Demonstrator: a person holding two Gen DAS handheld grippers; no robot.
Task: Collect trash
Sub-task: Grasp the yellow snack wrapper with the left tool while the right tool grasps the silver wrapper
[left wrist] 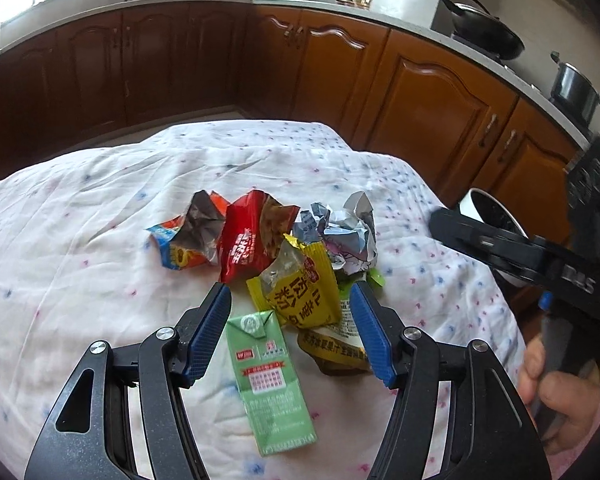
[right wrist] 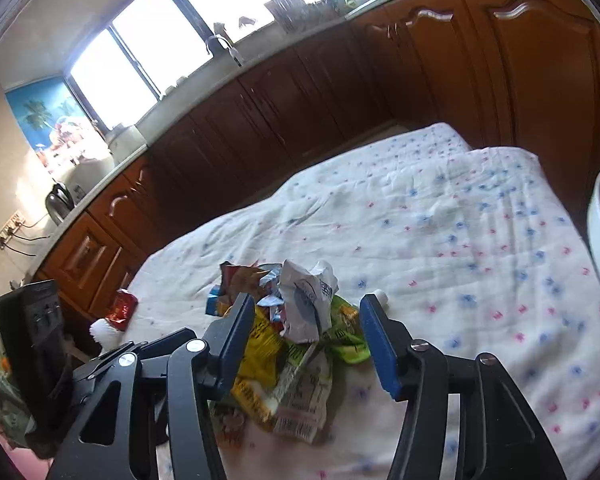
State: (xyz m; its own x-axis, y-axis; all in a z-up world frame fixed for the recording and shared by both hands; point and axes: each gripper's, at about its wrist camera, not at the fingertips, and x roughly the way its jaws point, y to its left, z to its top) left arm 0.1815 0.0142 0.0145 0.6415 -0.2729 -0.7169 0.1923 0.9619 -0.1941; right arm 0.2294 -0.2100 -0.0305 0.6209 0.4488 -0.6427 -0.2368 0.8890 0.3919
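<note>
Your left gripper (left wrist: 290, 330) hangs with jaws apart over the green carton (left wrist: 270, 380), nearest you on the cloth-covered table (left wrist: 80, 240). Your right gripper (right wrist: 308, 344), jaws also apart, straddles the white crumpled paper (right wrist: 306, 300). Beyond lie the yellow wrapper (left wrist: 300, 292) and red wrapper (left wrist: 246, 240). Overlapping pieces could snag; closing may drag neighbours or bunch cloth.
</note>
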